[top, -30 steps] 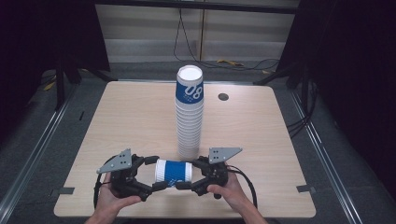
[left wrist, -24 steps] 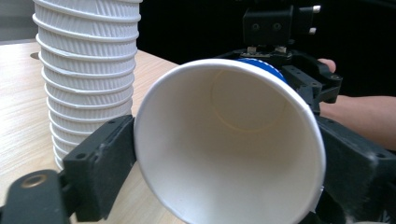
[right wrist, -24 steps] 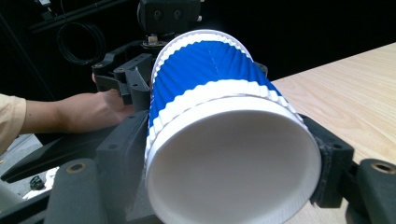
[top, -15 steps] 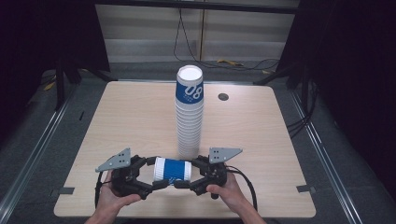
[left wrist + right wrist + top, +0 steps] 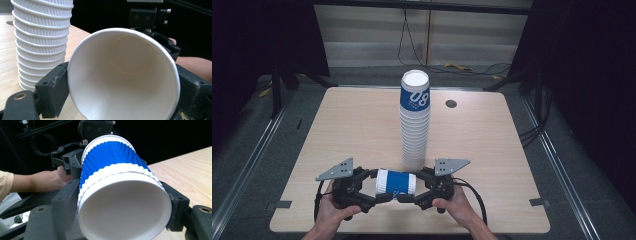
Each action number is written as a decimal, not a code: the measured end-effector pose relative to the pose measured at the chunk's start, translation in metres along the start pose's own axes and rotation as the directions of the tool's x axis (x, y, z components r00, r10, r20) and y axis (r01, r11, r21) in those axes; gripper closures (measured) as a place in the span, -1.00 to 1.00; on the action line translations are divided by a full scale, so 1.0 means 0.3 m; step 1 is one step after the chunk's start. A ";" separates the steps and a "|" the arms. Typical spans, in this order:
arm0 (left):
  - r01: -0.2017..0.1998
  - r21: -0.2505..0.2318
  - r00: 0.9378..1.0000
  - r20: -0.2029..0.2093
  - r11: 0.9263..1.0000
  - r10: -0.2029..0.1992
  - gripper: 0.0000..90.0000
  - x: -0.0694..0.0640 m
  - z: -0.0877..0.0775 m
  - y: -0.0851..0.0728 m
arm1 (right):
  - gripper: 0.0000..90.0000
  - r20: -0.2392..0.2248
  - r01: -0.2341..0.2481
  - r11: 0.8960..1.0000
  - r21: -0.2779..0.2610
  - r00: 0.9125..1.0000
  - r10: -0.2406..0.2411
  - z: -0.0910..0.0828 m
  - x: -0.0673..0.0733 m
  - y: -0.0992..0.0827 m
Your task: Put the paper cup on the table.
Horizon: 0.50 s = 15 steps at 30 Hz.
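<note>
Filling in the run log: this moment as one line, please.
cup: on its side, held off the table at both ends | left gripper: shut on rim end | right gripper: shut on base end | stack: upright behind

The table (image 5: 337, 130) runs away from the person, whose two hands come in over its near edge. A cup (image 5: 396, 182) lies on its side between them, just above that edge — its mouth turned to the left gripper (image 5: 373, 186), its base to the right gripper (image 5: 414, 192). Each gripper's jaws sit on either side of one end of the cup. Just behind the cup, a little right of it, stands the stack (image 5: 414, 125), upright near the middle of the table. A grommet (image 5: 451, 104) lies right of the stack's top, toward the far edge. Beyond the table, cables (image 5: 412, 45) hang down to the floor.
</note>
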State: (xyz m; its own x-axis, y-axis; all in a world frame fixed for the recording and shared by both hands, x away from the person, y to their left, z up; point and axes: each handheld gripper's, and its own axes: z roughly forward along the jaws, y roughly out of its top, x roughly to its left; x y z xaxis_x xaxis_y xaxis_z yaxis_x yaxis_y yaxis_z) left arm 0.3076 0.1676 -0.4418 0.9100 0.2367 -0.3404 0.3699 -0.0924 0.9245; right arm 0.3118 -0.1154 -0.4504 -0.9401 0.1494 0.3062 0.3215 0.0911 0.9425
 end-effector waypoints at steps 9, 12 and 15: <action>-0.011 0.023 1.000 0.011 1.000 0.011 -0.66 0.008 0.007 0.008 | -0.43 -0.008 -0.041 0.999 0.028 0.999 0.041 -0.006 -0.014 -0.001; -0.013 0.039 1.000 0.014 0.999 0.013 -0.64 0.009 0.014 0.008 | -0.50 -0.005 -0.076 0.995 0.058 0.997 0.076 -0.006 -0.024 -0.005; -0.010 0.048 1.000 0.015 0.999 0.010 -0.63 0.012 0.017 0.008 | -0.51 -0.001 -0.084 0.994 0.070 0.996 0.084 -0.007 -0.027 -0.008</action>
State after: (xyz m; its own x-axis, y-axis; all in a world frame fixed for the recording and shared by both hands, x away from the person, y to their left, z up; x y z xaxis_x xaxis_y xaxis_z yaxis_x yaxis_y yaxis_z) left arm 0.3126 0.1632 -0.4415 0.9163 0.2210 -0.3340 0.3689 -0.1414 0.9186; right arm 0.3185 -0.1189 -0.4548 -0.9098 0.1555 0.3848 0.4065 0.1466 0.9018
